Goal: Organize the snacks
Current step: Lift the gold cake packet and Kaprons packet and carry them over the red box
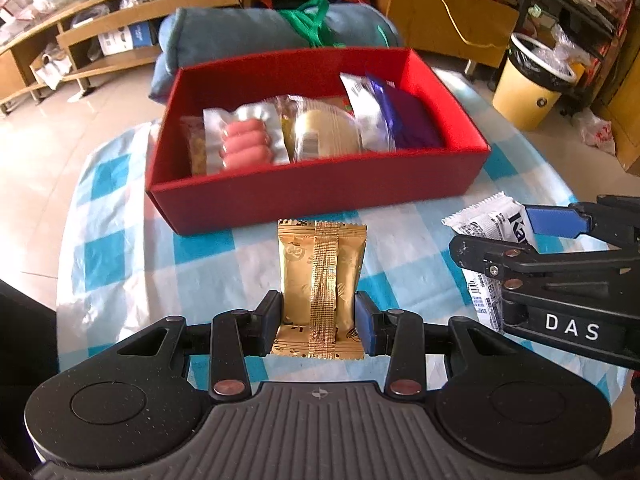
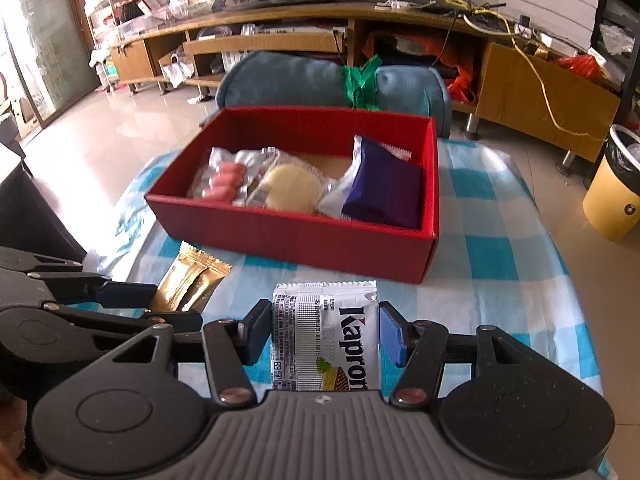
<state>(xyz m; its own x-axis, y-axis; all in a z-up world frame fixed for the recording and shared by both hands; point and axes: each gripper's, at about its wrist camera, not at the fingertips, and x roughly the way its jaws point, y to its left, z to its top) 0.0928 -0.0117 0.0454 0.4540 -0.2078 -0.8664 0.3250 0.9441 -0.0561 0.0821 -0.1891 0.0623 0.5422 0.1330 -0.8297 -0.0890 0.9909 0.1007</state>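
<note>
Counter [image 1: 120, 208] under a blue-checked cloth carried a red box [image 1: 320, 196] holding sausages [image 1: 244, 146], a round cake [image 1: 324, 134] and a purple pack [image 1: 412, 124]. Before the box, the left tool [image 1: 319, 316] clamped a gold packet [image 1: 320, 280]; the right tool [image 2: 325, 330] gripped a white wafer pack [image 2: 326, 336].

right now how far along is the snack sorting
Done: the red box already holds a sausage pack, a round pastry and a purple packet. In hand: the left gripper grips a gold packet, the right gripper a white wafer packet. Left: putting both into the box.
</note>
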